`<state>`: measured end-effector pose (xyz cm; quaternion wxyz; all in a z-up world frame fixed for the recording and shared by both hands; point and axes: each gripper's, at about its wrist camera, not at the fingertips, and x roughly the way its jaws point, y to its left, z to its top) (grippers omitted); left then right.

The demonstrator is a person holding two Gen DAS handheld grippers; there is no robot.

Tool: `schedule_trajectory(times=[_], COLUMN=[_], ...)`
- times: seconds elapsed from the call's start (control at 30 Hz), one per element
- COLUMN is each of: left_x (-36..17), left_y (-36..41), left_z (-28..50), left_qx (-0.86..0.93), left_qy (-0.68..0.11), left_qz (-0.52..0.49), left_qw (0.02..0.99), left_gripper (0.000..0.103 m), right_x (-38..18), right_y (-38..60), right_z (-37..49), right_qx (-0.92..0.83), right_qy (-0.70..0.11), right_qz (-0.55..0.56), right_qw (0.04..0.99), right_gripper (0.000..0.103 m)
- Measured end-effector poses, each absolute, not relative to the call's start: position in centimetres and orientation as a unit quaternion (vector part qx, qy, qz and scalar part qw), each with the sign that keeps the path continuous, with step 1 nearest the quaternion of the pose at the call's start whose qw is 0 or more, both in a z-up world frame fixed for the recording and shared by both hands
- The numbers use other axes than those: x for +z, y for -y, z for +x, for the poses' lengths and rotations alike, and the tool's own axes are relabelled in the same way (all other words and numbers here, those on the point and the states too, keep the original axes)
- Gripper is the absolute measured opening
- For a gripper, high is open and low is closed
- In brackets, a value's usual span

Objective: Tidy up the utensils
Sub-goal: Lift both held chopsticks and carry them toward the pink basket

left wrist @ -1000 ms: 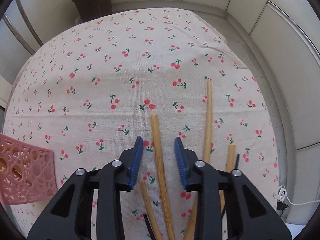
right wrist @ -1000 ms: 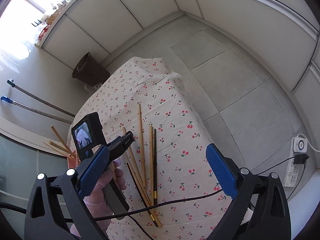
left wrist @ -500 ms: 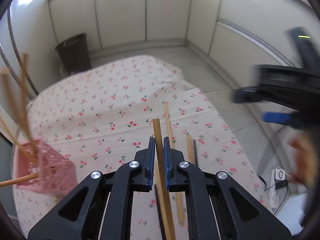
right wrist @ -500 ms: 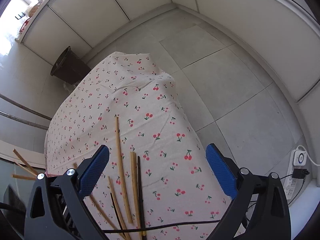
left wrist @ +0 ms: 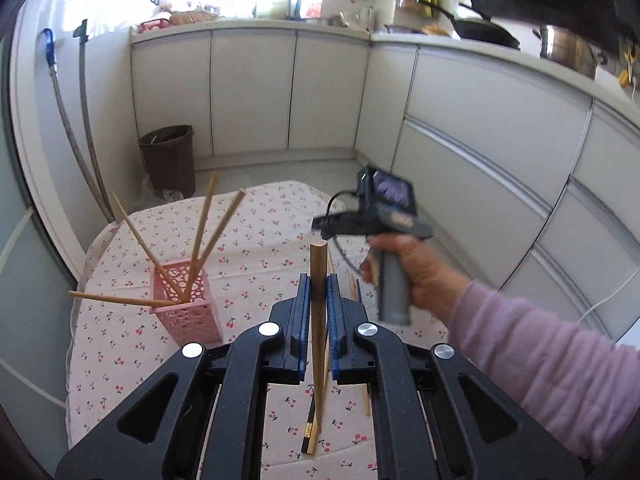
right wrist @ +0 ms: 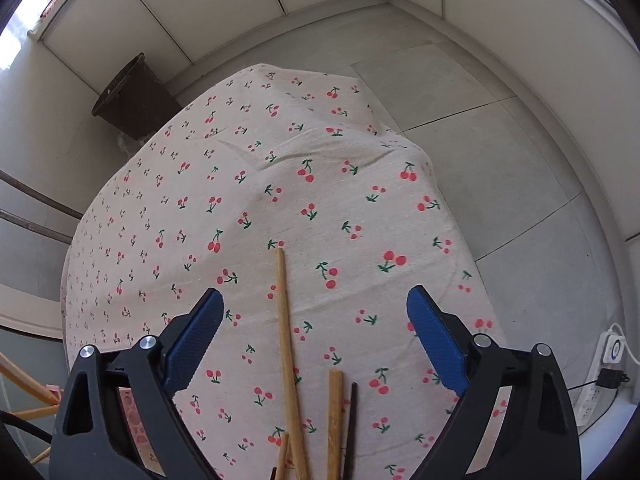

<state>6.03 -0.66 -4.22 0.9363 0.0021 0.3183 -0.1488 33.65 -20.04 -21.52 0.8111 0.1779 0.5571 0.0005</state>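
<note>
My left gripper (left wrist: pixel 318 292) is shut on a wooden chopstick (left wrist: pixel 318 320) and holds it lifted above the cherry-print tablecloth (left wrist: pixel 260 240). A pink perforated holder (left wrist: pixel 186 308) stands to its left with several wooden chopsticks (left wrist: pixel 202 236) leaning out of it. My right gripper (right wrist: pixel 314 332) is open and empty, low over more chopsticks (right wrist: pixel 286 344) lying on the cloth, a long one between its jaws; a shorter wooden one (right wrist: pixel 335 420) and a dark one (right wrist: pixel 351 428) lie beside it. The right gripper's body also shows in the left wrist view (left wrist: pixel 384 216), held in a hand.
A dark waste bin (left wrist: pixel 168 160) stands on the floor beyond the table. The table's far and right edges drop to the tiled floor (right wrist: pixel 500 140). A power strip (right wrist: pixel 612 354) lies on the floor at the right. Kitchen cabinets (left wrist: pixel 460 120) ring the room.
My left gripper closed on a chopstick and lifted it up from the cloth, bringing the pink holder into view. My right gripper moved down toward the remaining chopsticks, still open.
</note>
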Motion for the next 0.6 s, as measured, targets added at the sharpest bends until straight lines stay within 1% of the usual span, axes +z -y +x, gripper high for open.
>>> schedule_trajectory(times=[0.03, 0.07, 0.1, 0.13, 0.17, 0.2, 0.23, 0.27, 0.37, 0.43, 0.6], left_x=[-3.8, -3.4, -3.1, -2.8, -2.6, -2.5, -2.4, -2.5, -2.7, -2.7, -2.0], left_y=[0.7, 0.8, 0.6, 0.6, 0.7, 0.7, 0.5, 0.2, -0.4, -0.7, -1.5], left_z=[5.9, 5.8, 5.6, 5.4, 5.3, 5.1, 4.9, 4.9, 5.0, 5.0, 4.3], left_qx=[-0.154, -0.157, -0.160, -0.163, -0.167, -0.168, -0.168, -0.167, -0.161, -0.156, -0.151], left_qy=[-0.312, -0.306, -0.301, -0.296, -0.294, -0.294, -0.293, -0.294, -0.299, -0.298, -0.293], left_qz=[0.000, 0.000, 0.001, 0.000, 0.001, 0.001, 0.001, 0.002, 0.000, -0.002, -0.010], left_qw=[0.937, 0.939, 0.940, 0.941, 0.941, 0.941, 0.941, 0.941, 0.941, 0.942, 0.944], left_gripper=[0.007, 0.007, 0.007, 0.007, 0.007, 0.007, 0.007, 0.007, 0.007, 0.007, 0.007], right_x=[-21.9, -22.5, -23.0, -23.5, -23.5, -23.4, -23.4, -23.4, -23.4, -23.0, -19.5], right_y=[19.4, 18.7, 18.0, 17.5, 16.9, 16.2, 15.7, 15.6, 15.9, 16.7, 17.5], right_z=[33.8, 33.9, 34.0, 34.1, 33.9, 33.8, 33.7, 33.6, 33.3, 32.9, 31.5], right_qx=[0.000, -0.002, 0.000, 0.001, -0.010, -0.009, -0.010, -0.006, 0.013, 0.029, 0.057], right_qy=[-0.558, -0.562, -0.568, -0.574, -0.565, -0.559, -0.556, -0.554, -0.548, -0.538, -0.504], right_qz=[0.169, 0.157, 0.148, 0.140, 0.116, 0.092, 0.075, 0.071, 0.081, 0.112, 0.138], right_qw=[0.813, 0.812, 0.809, 0.807, 0.817, 0.824, 0.828, 0.830, 0.833, 0.835, 0.851], right_gripper=[0.084, 0.078, 0.067, 0.065, 0.053, 0.036, 0.030, 0.008, 0.006, 0.006, 0.006])
